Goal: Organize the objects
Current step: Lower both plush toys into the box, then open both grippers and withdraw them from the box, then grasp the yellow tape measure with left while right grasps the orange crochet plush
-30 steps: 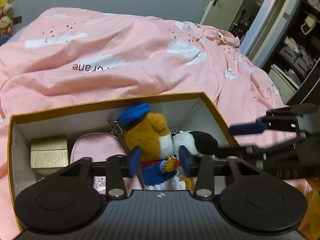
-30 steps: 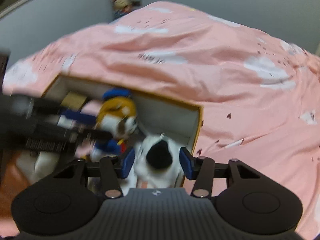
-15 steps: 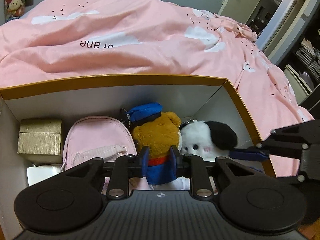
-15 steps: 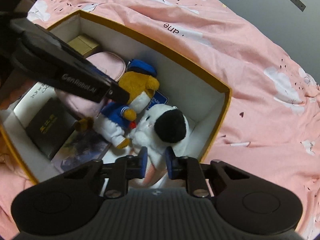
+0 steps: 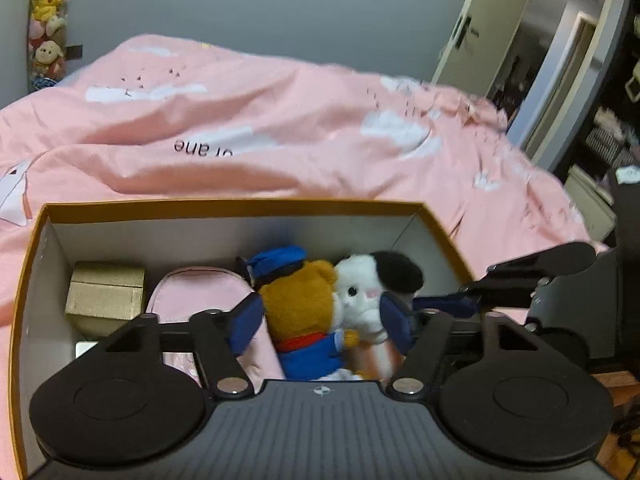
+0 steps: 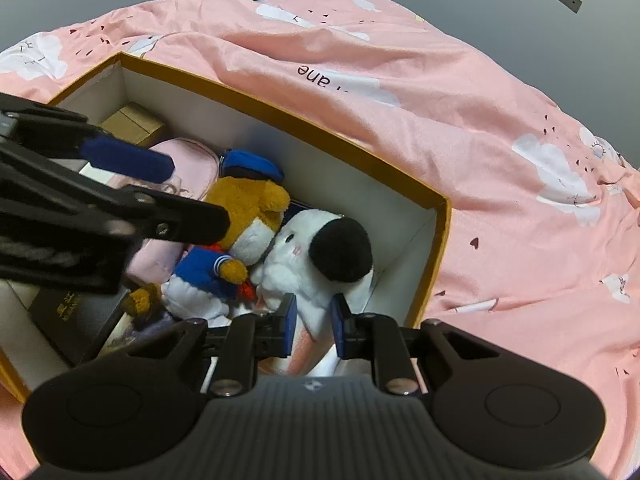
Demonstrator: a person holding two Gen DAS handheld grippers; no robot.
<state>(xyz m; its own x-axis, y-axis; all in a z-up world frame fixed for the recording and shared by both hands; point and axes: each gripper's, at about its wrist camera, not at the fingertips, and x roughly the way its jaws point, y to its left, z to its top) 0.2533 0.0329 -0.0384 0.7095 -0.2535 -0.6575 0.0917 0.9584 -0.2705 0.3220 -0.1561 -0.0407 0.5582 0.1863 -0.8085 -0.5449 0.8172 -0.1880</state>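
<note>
Sitting on a bed covered by a pink quilt (image 5: pixel 280 128) with white clouds, an open box (image 5: pixel 224 205) with an orange rim and white walls holds the things being sorted. At its left end lies a gold carton (image 5: pixel 105 293), and next to it a pink pouch (image 5: pixel 200 290) shaped like a small backpack; a dark flat case (image 6: pixel 68 316) with gold lettering lies on the floor of the box near the front (seen only from the right wrist). Next comes a brown bear (image 5: pixel 298 300) in a blue cap and blue jacket, lying with its head toward the far wall. The left claw (image 5: pixel 322 322) has just been opening and now stands released, its blue pads either side of the bear's body and clear of it, one pad over the pouch. Pressed against the bear's right side is a white dog (image 6: pixel 320 256) with a black ear, its head near the right end wall. The right claw (image 6: pixel 313 324) is clenched on the lower body of the dog, both blue pads squeezing the white and pink plush inside the box. Farther right, beyond the quilt, a pale door (image 5: pixel 476 32) stands in the grey wall.
</note>
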